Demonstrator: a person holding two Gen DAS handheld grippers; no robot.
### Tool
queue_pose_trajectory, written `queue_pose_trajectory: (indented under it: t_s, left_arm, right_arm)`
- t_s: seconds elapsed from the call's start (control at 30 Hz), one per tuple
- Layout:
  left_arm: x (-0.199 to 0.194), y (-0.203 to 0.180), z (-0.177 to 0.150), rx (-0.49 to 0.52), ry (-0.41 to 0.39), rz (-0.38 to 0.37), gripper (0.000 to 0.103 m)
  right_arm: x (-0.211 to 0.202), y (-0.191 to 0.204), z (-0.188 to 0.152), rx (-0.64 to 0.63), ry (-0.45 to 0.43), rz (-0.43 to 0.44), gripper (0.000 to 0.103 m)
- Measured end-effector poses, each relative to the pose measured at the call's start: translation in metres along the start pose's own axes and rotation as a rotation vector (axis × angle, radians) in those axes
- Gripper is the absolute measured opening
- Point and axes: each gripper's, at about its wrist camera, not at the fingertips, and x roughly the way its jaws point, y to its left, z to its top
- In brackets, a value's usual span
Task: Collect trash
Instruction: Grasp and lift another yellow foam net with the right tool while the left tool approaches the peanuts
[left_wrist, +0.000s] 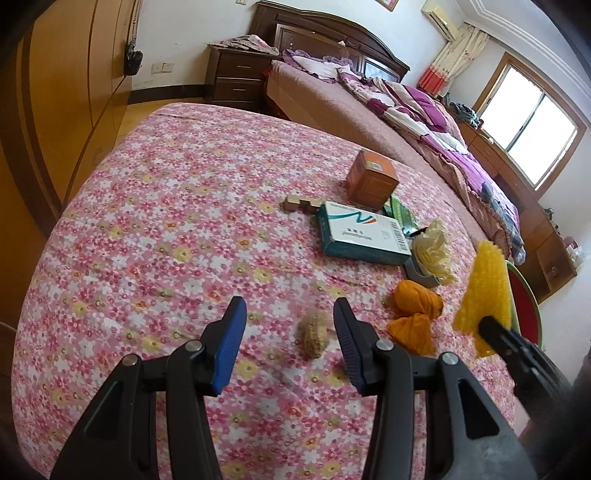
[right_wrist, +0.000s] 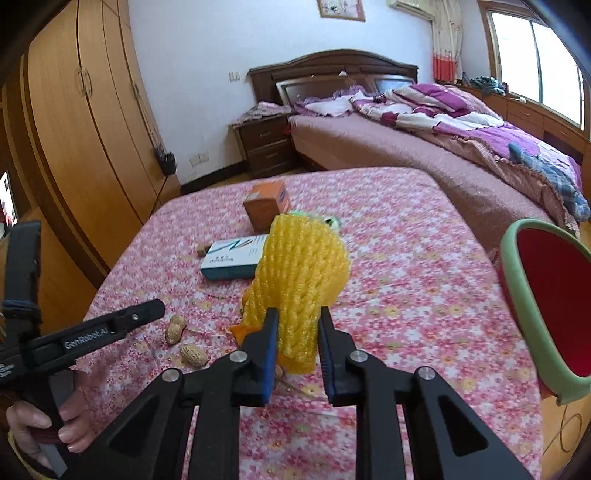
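My right gripper (right_wrist: 297, 325) is shut on a yellow foam fruit net (right_wrist: 299, 273) and holds it above the floral cloth; the net also shows in the left wrist view (left_wrist: 484, 291). My left gripper (left_wrist: 290, 314) is open just above the cloth, with a peanut shell (left_wrist: 314, 338) between its fingers near the right one. Two peanut shells (right_wrist: 175, 328) (right_wrist: 193, 354) lie left of the net. Orange peel (left_wrist: 415, 310) lies right of the left gripper. A crumpled yellow wrapper (left_wrist: 434, 251) lies farther back.
A red bin with a green rim (right_wrist: 524, 295) stands off the table's right edge. A teal-white box (left_wrist: 362, 232), an orange box (left_wrist: 371, 181), a wooden block (left_wrist: 299, 203) and a grey object (left_wrist: 421, 273) lie on the cloth (left_wrist: 166, 221). A bed is behind, a wardrobe left.
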Motion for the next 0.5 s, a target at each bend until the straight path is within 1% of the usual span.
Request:
queue_pose_trajectory:
  t_s: [0.17,0.2,0.27,0.5]
  left_arm:
    - [-0.001,-0.014,-0.003,0.032,0.006,-0.027,0.049]
    - [0.000,-0.017,-0.004,0.040,0.007,-0.031,0.051]
    - [0.001,-0.025,-0.005,0.061,0.010,-0.038,0.055]
    - [0.008,-0.055,-0.008,0.120,0.044,-0.070,0.056]
  right_arm:
    - [-0.017,-0.014,-0.004,0.040,-0.025,-0.010,0.022]
    - [-0.020,-0.018,-0.005,0.052,-0.026,-0.015,0.022]
    - [-0.022,-0.024,-0.008,0.069,-0.024,-0.019,0.022]
    - [-0.028,-0.047,-0.020,0.131,-0.012,-0.030,0.022]
